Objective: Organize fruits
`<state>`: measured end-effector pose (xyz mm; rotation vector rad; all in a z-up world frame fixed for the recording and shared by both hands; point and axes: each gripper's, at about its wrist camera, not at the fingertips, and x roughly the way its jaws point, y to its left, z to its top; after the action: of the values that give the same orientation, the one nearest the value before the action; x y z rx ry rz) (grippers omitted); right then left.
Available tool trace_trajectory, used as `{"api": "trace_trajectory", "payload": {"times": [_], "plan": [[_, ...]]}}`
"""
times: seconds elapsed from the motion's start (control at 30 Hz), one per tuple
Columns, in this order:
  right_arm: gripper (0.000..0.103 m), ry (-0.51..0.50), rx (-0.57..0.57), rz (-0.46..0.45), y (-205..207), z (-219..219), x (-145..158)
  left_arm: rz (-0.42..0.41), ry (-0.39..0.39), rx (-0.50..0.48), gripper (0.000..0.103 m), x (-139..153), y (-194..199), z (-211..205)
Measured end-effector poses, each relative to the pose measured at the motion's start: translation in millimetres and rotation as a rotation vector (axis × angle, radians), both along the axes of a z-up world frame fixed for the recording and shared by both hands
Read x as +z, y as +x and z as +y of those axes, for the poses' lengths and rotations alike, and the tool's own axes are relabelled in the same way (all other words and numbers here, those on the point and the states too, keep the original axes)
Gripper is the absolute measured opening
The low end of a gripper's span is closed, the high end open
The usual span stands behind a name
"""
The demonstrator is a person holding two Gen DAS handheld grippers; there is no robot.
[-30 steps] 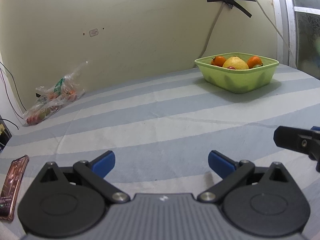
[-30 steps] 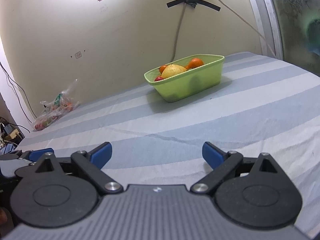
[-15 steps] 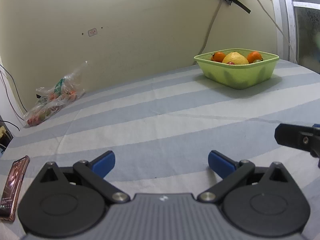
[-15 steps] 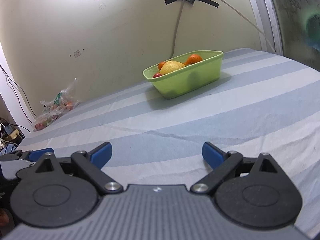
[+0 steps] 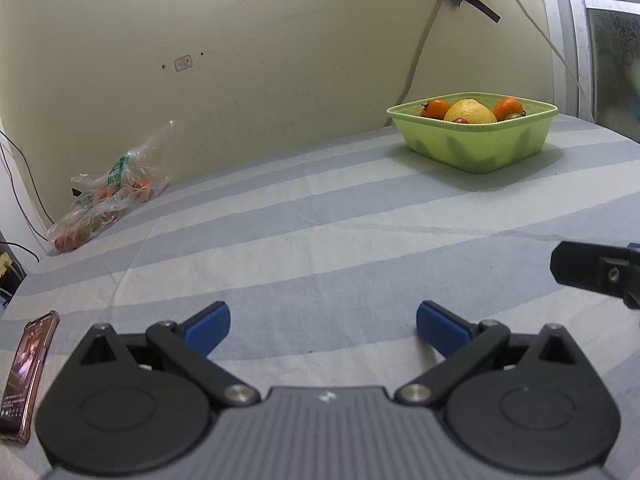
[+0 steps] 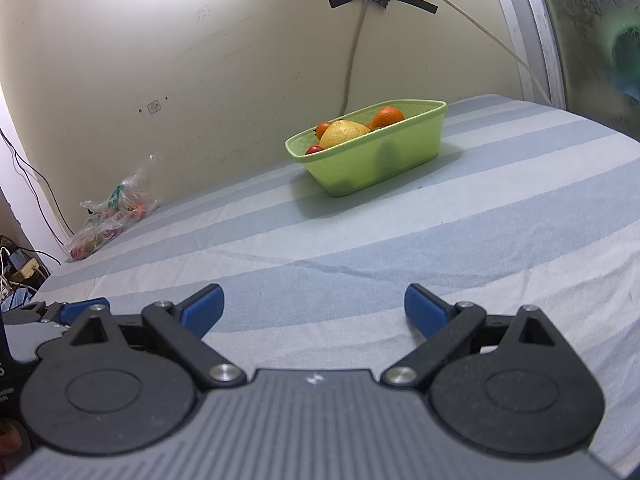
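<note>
A light green basket (image 5: pixel 476 148) stands on the striped bed at the far right, near the wall. It holds a large yellow citrus (image 5: pixel 470 111), two oranges (image 5: pixel 507 107) and a small red fruit. In the right wrist view the basket (image 6: pixel 372 156) sits ahead, slightly right. My left gripper (image 5: pixel 323 324) is open and empty, low over the sheet, far from the basket. My right gripper (image 6: pixel 314 309) is open and empty too. Part of the right gripper shows at the left wrist view's right edge (image 5: pixel 596 270).
A clear plastic bag (image 5: pixel 108 196) with small red and orange fruits lies by the wall at the far left, also in the right wrist view (image 6: pixel 112 216). A phone (image 5: pixel 26 372) lies at the bed's left edge. Cables and a power strip (image 6: pixel 20 268) sit left of the bed.
Both grippers have dipped and stayed open; the basket now appears a little higher and nearer in both views. Nothing was picked up.
</note>
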<state>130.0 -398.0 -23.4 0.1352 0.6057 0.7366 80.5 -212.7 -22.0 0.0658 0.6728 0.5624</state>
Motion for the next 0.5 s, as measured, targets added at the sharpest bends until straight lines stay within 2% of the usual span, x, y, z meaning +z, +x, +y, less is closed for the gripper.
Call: {"api": "trace_trajectory", "payload": {"times": [0.5], "plan": [[0.098,0.002,-0.001,0.002,-0.4,0.0,-0.6,0.003,0.002,-0.004,0.103,-1.4,-0.9,-0.5]]}}
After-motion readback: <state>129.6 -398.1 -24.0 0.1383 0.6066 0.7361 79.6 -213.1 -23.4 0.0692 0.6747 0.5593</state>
